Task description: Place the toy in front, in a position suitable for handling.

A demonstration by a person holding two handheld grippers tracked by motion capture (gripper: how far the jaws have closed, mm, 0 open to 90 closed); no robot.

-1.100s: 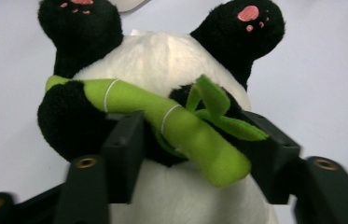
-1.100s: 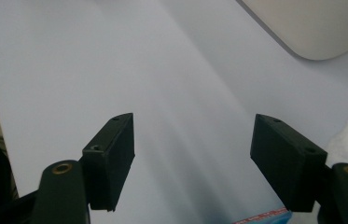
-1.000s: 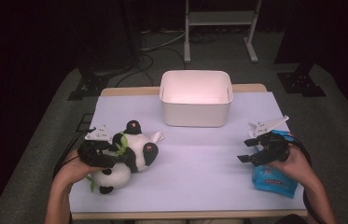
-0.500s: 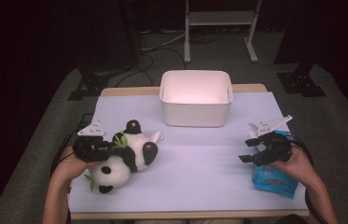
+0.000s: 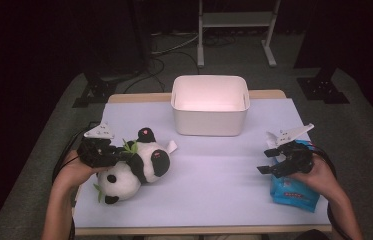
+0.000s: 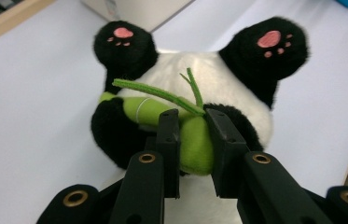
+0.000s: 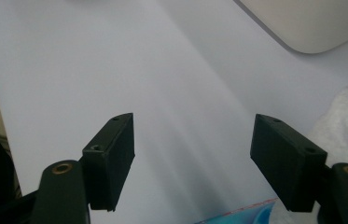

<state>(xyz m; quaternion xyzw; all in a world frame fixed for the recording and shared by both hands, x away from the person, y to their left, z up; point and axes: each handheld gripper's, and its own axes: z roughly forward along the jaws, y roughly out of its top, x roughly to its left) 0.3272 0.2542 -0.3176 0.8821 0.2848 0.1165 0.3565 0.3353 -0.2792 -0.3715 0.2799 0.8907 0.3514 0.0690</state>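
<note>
The left claw (image 6: 193, 140) is clamped on the green bamboo stalk (image 6: 195, 147) sewn to the panda plush (image 6: 209, 88); its jaws have just been closing, and the left gripper view shows both pads pressed into the soft green fabric, with thin green leaves (image 6: 162, 93) fanning over the panda's white belly and two black feet with pink pads pointing away. From the high view that grip is hidden under the gripper body; there the left claw (image 5: 115, 156) lies against the panda plush (image 5: 134, 167), which rests on its back near the table's (image 5: 214, 170) left edge, head toward the front edge.

The right claw (image 7: 192, 158) stands wide apart over bare table with nothing between its jaws. The high view places the right claw (image 5: 270, 161) near the right edge, its hand resting over a blue wipes packet (image 5: 294, 192) by the front right corner.

A white bin (image 5: 210, 105) stands at the middle of the far edge. Between panda and packet the table lies open.
</note>
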